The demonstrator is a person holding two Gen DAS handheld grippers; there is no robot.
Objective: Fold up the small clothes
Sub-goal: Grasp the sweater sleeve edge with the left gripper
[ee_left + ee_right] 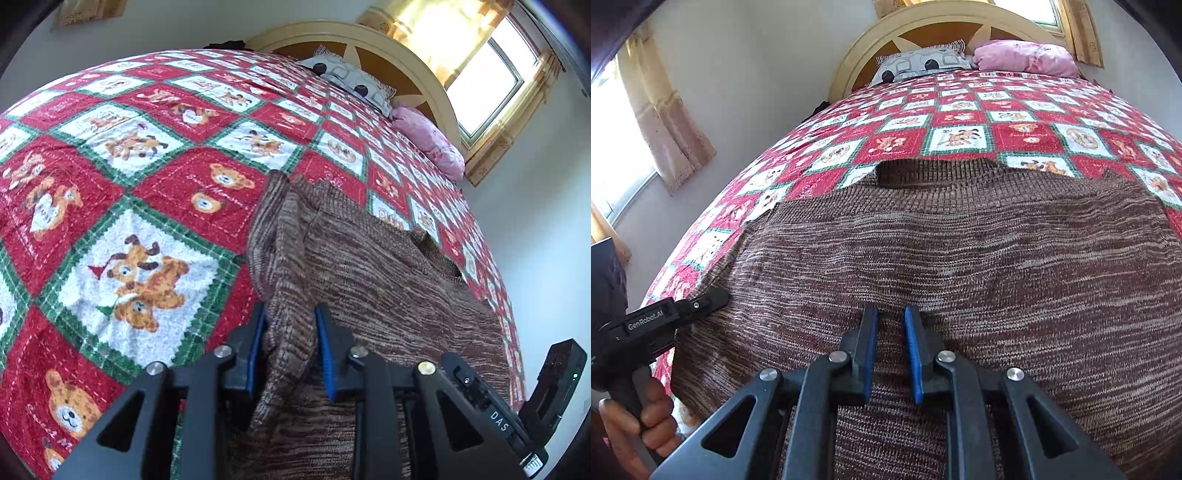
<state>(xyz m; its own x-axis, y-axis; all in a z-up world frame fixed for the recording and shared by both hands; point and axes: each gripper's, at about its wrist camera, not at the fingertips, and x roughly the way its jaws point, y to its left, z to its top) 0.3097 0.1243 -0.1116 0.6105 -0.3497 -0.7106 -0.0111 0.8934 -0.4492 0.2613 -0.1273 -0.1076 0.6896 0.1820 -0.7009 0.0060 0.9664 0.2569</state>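
The bed with its red, white and green bear quilt carries the one garment of the task, a brown knitted sweater, and all places here are given from this sweater. The sweater lies spread over the near part of the bed, its ribbed neck opening pointing toward the headboard, where a patterned pillow and a pink pillow lie well apart from it. In my judgement the folding is only at its beginning: the body is almost flat and at full width, and only the left edge is gathered into a raised fold. No finished, compact shape is visible, so the side folds and the fold of the length are, I think, not yet done. The left gripper stands at this left edge, and a thick bunch of the knit passes between its blue pads; the jaws are a little apart, and I cannot tell if they press the cloth or only stand around it. A hand holds its handle beside the left border of the sweater. The right gripper is over the middle of the near part of the sweater, its jaws narrow with a small gap, and nothing is between them; the knit is seen only below them.
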